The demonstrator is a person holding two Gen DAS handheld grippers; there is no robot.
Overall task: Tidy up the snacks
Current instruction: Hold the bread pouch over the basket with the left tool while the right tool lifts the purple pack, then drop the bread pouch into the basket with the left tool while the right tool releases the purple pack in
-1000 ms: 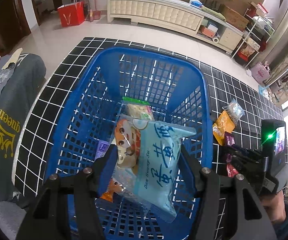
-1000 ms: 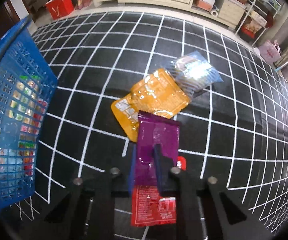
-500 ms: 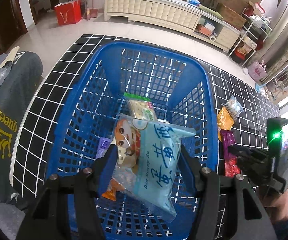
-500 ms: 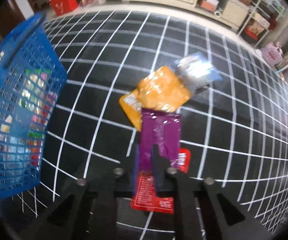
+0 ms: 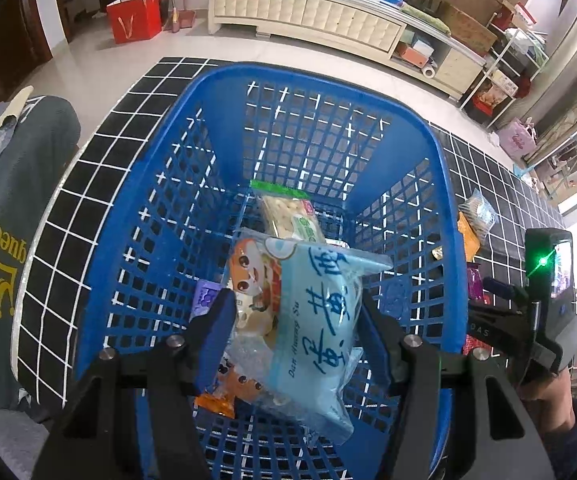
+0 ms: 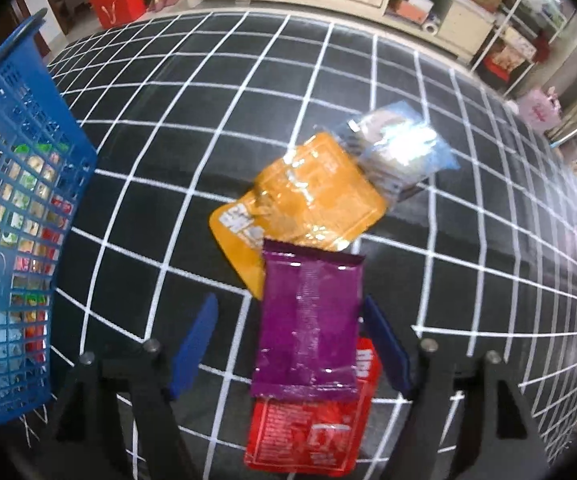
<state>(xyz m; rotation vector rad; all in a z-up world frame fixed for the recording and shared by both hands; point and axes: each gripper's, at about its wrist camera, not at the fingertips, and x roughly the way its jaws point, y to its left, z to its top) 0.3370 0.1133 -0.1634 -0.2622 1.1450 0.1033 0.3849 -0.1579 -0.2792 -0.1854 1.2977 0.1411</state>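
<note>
My left gripper point(image 5: 294, 316) is shut on a light blue snack bag point(image 5: 312, 320) and holds it over the blue basket point(image 5: 224, 80), which holds a green-topped cracker pack point(image 5: 288, 216) and other snacks. My right gripper point(image 6: 288, 320) is open on either side of a purple packet point(image 6: 308, 316). The packet lies on a red packet point(image 6: 308, 432) on the black grid table. An orange pouch point(image 6: 304, 196) and a clear blue packet point(image 6: 400, 152) lie beyond. The right gripper also shows in the left wrist view point(image 5: 500, 300), to the right of the basket.
The basket point(image 6: 12, 208) stands at the left of the right wrist view. The black grid tablecloth point(image 6: 208, 92) stretches far and right. A grey garment point(image 5: 4, 240) lies left of the basket. A white cabinet point(image 5: 308, 8) and shelves stand across the floor.
My right gripper has opened from shut on the purple packet, which now lies flat between the fingers. My left gripper still holds the blue bag over the basket.
</note>
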